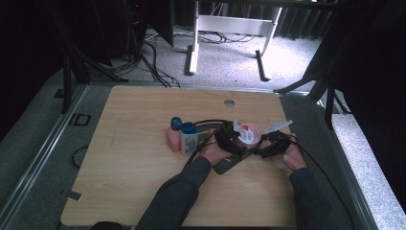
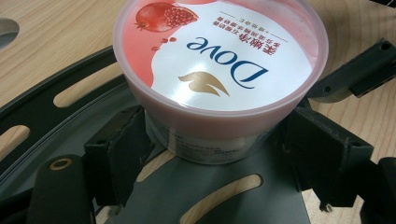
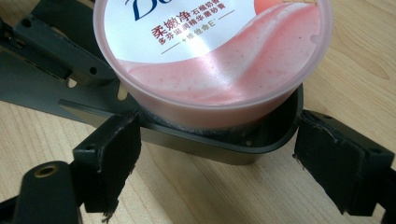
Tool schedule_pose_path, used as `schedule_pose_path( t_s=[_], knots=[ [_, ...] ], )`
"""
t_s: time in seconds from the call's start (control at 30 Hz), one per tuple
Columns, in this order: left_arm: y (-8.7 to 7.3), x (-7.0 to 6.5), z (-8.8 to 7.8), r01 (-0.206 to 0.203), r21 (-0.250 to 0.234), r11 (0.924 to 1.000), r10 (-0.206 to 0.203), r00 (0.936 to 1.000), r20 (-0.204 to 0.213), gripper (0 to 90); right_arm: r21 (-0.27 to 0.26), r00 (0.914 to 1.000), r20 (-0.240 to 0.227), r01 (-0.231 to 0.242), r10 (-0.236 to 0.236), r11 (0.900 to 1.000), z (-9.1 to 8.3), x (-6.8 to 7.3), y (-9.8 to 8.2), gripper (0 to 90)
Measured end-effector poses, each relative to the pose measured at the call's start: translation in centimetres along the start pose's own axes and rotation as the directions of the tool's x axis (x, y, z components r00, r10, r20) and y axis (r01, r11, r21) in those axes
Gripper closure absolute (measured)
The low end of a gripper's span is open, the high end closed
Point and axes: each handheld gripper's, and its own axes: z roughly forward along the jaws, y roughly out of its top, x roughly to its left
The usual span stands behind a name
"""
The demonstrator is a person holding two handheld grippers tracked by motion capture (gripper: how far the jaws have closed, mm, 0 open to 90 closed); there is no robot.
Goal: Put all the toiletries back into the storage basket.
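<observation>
A round Dove tub (image 2: 219, 70) with a pink and white lid stands on a dark grey slotted tray (image 2: 201, 191). My left gripper (image 2: 219, 156) straddles the tub's lower wall, one pad (image 2: 123, 151) against its left side. The other pad (image 2: 322, 154) sits a sliver off the right side, so the jaws stand open around it. My right gripper (image 3: 224, 163) is open and wide, its pads just short of the tray's rim (image 3: 201, 142), with the tub (image 3: 219, 88) beyond them. In the high view both grippers (image 1: 231, 136) (image 1: 274, 145) flank the tub (image 1: 249, 134) at the table's middle right.
Two small bottles with blue caps, one pink (image 1: 173, 137) and one clear (image 1: 189, 140), stand just left of the left hand. The wooden table (image 1: 143, 182) has a round hole (image 1: 229, 102) near its far edge. Cables trail from both grippers.
</observation>
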Motion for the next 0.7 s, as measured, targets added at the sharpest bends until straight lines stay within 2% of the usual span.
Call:
schedule_pose_path(
  t_s=[0.2, 0.27, 0.37, 0.47, 0.6, 0.7],
  knots=[
    [0.0, 0.1, -0.2, 0.005, 0.008, 1.0, -0.005, 1.0, 0.004, 23.5, -0.004, 1.0, 0.006, -0.001, 0.001, 1.0, -0.1, 0.1, -0.1, 16.8],
    [-0.1, 0.2, -0.4, 0.032, 0.019, 0.9993, -0.033, 0.9994, 0.009, 26.2, -0.01, 0.9998, 0.019, -0.003, 0.004, 1.0, -0.2, 0.2, -0.2, 18.4],
    [-0.1, -0.1, -1.0, 0.011, 0.029, 0.9995, -0.011, 0.9999, -0.012, 30.5, -0.013, 0.9994, 0.034, -0.005, 0.005, 1.0, -0.5, 0.8, -0.6, 18.5],
    [-0.2, -0.1, -1.6, 0.027, 0.013, 0.9996, -0.027, 0.9996, -0.005, 32.0, -0.025, 0.9991, 0.04, -0.011, 0.012, 1.0, -0.8, 1.5, -1.2, 21.2],
    [-0.5, 0.0, -2.4, 0.071, -0.006, 0.9975, -0.07, 0.997, 0.033, 33.5, -0.045, 0.9981, 0.059, -0.015, 0.017, 0.999, -1.2, 2.4, -2.0, 22.4],
    [-0.8, 0.0, -3.0, 0.073, -0.017, 0.9972, -0.073, 0.9963, 0.045, 34.5, -0.066, 0.9969, 0.076, -0.014, 0.019, 0.998, -1.5, 3.3, -2.6, 23.0]
  ],
)
